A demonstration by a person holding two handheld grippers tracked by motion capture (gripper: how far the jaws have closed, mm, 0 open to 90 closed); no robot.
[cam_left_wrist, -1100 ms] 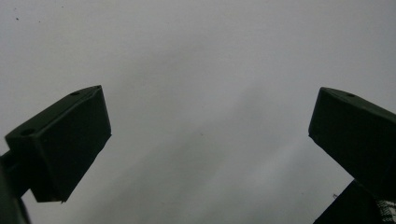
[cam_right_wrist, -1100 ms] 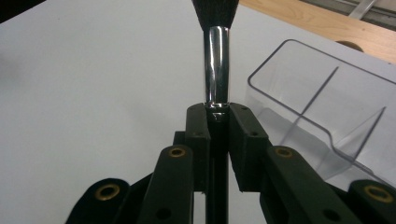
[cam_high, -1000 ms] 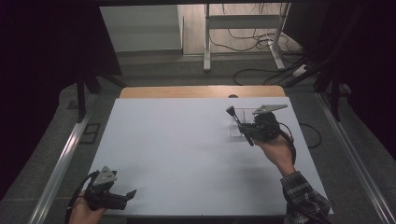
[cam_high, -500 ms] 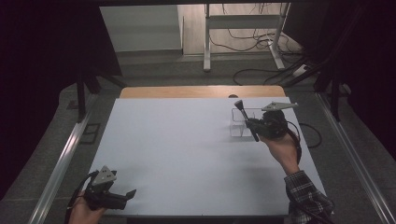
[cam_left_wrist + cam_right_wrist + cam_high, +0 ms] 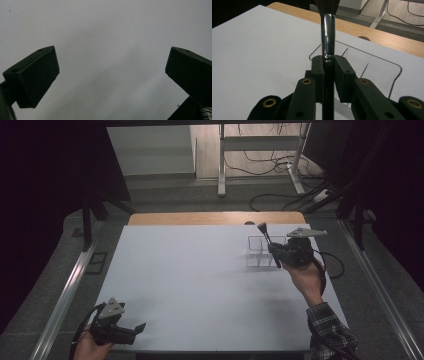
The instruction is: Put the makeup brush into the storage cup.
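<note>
My right gripper [image 5: 328,72] squeezes its fingers tight on the brush [image 5: 328,37], right above the clear box [image 5: 261,254]. My left fingers [image 5: 37,75] stay wide open, holding nothing. If I tilt, the brush may bump the box wall and tip it.

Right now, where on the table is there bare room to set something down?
The white mat is bare from the left gripper up to the wooden edge. It is crowded by the clear organizer, where the right gripper holds the brush.
</note>
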